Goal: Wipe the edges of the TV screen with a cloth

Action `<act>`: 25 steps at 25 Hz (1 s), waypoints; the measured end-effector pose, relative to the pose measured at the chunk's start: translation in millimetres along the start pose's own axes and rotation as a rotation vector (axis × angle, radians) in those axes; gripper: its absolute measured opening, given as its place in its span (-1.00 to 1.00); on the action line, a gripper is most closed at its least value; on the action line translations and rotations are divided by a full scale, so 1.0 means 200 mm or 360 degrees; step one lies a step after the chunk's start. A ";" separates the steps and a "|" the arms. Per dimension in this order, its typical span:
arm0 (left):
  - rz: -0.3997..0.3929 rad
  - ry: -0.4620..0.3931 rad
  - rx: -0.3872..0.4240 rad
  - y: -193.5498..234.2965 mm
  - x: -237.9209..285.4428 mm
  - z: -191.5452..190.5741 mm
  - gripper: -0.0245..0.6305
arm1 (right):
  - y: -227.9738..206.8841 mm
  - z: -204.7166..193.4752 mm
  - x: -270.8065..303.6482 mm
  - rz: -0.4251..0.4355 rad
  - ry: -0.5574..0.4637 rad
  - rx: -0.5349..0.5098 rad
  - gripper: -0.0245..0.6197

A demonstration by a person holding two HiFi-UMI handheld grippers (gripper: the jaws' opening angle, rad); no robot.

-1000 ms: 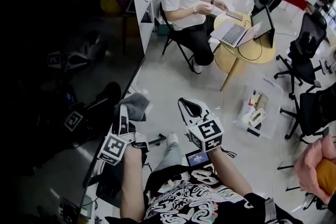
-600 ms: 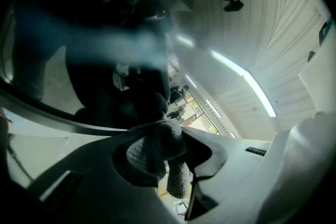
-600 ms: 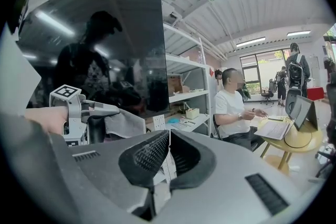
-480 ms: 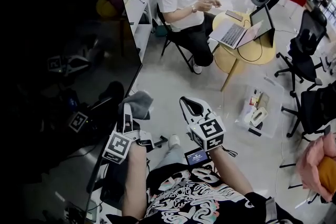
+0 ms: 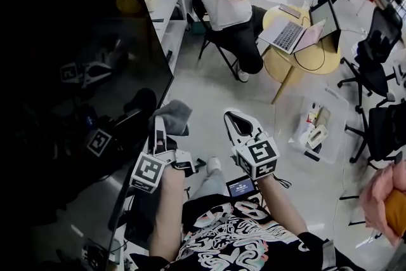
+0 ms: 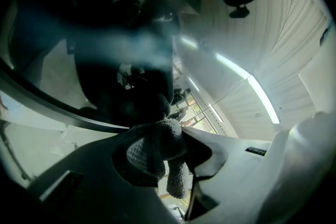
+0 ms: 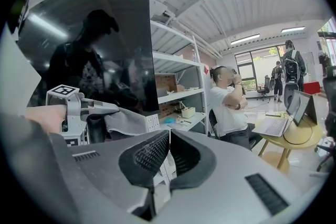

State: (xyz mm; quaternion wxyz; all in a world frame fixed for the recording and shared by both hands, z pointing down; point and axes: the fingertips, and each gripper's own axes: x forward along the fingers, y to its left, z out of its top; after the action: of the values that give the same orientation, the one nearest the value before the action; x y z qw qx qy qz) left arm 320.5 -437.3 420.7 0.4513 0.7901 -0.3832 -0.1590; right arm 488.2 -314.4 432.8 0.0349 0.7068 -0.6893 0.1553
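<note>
The big black TV screen (image 5: 70,73) fills the left of the head view; its lower right edge (image 5: 166,89) runs down toward my arms. My left gripper (image 5: 158,127) is shut on a grey cloth (image 5: 171,116), which bunches out past the jaw tips right beside that edge. In the left gripper view the cloth (image 6: 157,152) is pinched between the jaws with the dark glossy screen (image 6: 121,55) close in front. My right gripper (image 5: 233,120) hangs shut and empty to the right, away from the TV. The right gripper view shows the screen (image 7: 100,44), the left gripper (image 7: 97,110) and the cloth (image 7: 126,122).
A seated person (image 5: 225,0) is behind, by a round yellow table (image 5: 304,54) with a laptop (image 5: 292,33). White shelving (image 5: 158,3) stands beside the TV. Office chairs (image 5: 380,41) and a clear box (image 5: 317,127) are on the floor at right.
Both grippers have drifted slightly right and down in the head view as the camera shifted. The cloth stays held at the TV's lower right edge. The seated person raised a hand to the head.
</note>
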 end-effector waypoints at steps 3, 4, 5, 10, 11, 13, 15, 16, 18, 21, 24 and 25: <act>-0.0001 0.0010 -0.0019 0.00 0.02 -0.01 -0.55 | -0.01 -0.02 0.02 -0.0005 0.0008 0.0001 -0.83; -0.0002 0.0014 -0.0023 0.00 0.03 -0.01 -0.55 | -0.01 -0.02 0.02 -0.0008 0.0011 0.0003 -0.83; -0.0003 0.0017 -0.0027 0.00 0.03 -0.01 -0.55 | -0.02 -0.03 0.02 -0.0010 0.0010 0.0008 -0.83; -0.0005 0.0034 -0.0018 -0.03 0.09 -0.02 -0.55 | -0.02 0.02 0.03 0.0000 -0.0014 0.0037 -0.83; -0.0006 0.0039 -0.0021 -0.04 0.10 -0.02 -0.55 | -0.02 0.03 0.03 -0.0004 -0.0015 0.0035 -0.83; -0.0013 0.0047 -0.0036 -0.06 0.13 -0.02 -0.55 | -0.04 0.05 0.04 -0.0017 -0.0015 0.0036 -0.83; -0.0023 0.0056 -0.0055 -0.08 0.16 -0.03 -0.55 | -0.07 0.05 0.04 -0.0036 -0.0007 0.0038 -0.83; -0.0027 0.0063 -0.0066 -0.08 0.18 -0.04 -0.55 | -0.09 0.04 0.05 -0.0043 0.0000 0.0040 -0.83; -0.0032 0.0081 -0.0081 -0.08 0.21 -0.06 -0.55 | -0.12 0.02 0.07 -0.0049 0.0009 0.0050 -0.83; -0.0044 0.0099 -0.0080 -0.10 0.27 -0.07 -0.55 | -0.15 0.04 0.10 -0.0046 0.0002 0.0057 -0.83; -0.0071 0.0105 -0.0076 -0.13 0.33 -0.07 -0.55 | -0.18 0.09 0.14 -0.0042 -0.0023 0.0037 -0.83; -0.0080 0.0109 -0.0076 -0.14 0.35 -0.08 -0.55 | -0.18 0.10 0.16 -0.0043 -0.0027 0.0032 -0.83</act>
State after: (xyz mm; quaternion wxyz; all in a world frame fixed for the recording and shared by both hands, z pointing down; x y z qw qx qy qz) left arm 388.5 -473.3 412.9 0.4789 0.7934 -0.3435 -0.1522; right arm 527.2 -348.2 428.5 0.0241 0.7176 -0.6784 0.1557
